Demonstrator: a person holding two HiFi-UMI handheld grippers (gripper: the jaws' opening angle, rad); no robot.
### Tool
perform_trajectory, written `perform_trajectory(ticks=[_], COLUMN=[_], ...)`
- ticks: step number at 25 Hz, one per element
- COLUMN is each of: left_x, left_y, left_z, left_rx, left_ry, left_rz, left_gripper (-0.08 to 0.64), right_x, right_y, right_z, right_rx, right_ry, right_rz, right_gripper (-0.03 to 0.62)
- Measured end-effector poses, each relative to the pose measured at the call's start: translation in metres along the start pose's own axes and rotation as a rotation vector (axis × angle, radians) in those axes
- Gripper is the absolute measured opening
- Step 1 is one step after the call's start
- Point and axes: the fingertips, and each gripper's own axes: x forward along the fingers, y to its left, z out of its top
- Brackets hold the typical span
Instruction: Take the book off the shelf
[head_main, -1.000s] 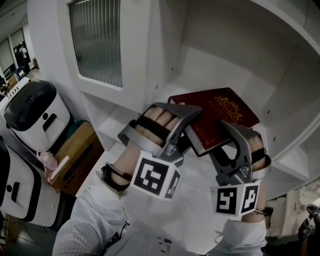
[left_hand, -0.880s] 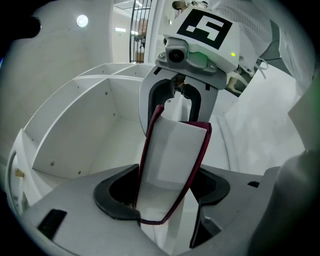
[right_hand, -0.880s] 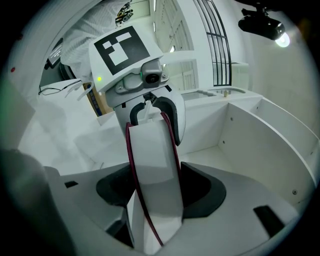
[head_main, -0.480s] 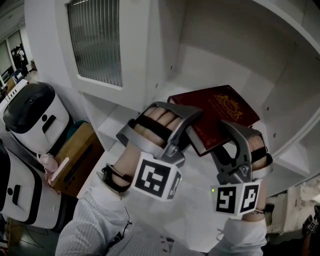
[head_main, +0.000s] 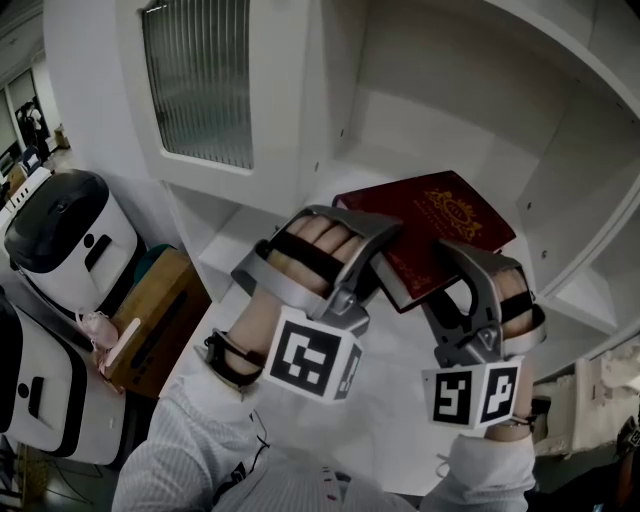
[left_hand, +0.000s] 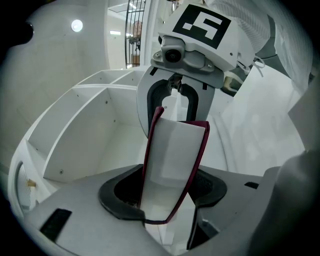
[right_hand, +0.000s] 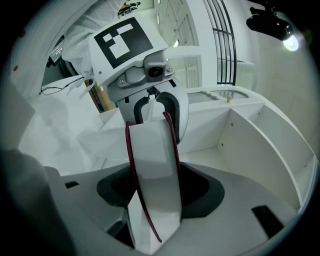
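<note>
The white shelf (head_main: 450, 110) stands open-fronted, and the maroon book (head_main: 432, 222) sits tilted at the mouth of its compartment, between the two grippers. It looks like a stiff, smooth-covered hardback of moderate weight that could slip, so it is best pinched across both covers near opposite edges. The left gripper (left_hand: 167, 192), whose jaws have just been closing, and the right gripper (right_hand: 157, 192) each clamp one edge.

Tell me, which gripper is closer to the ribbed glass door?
Left. The left gripper, whose fingers have just been closing on the red book, sits below the glass door; the right gripper holds the book's other side, farther right.
</note>
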Motion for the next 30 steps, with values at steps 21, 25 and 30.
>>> perform_trajectory(ticks=[21, 25, 30], left_x=[-0.08, -0.094, -0.112], left_y=[-0.018, -0.021, -0.024], left_z=[0.058, 0.07, 0.084], left_rx=[0.047, 0.049, 0.065], left_ry=[0.044, 0.071, 0.115], left_rz=[0.045, 0.049, 0.045], left_gripper=[0.254, 0.253, 0.252], right_x=[-0.088, -0.105, -0.124], right_y=[0.021, 0.025, 0.028], right_z=[0.037, 0.041, 0.049], right_rx=[-0.038, -0.043, -0.041], right_ry=[-0.02, -0.044, -0.081], right_rz=[-0.038, -0.03, -0.028], right_gripper=[0.235, 0.235, 0.235])
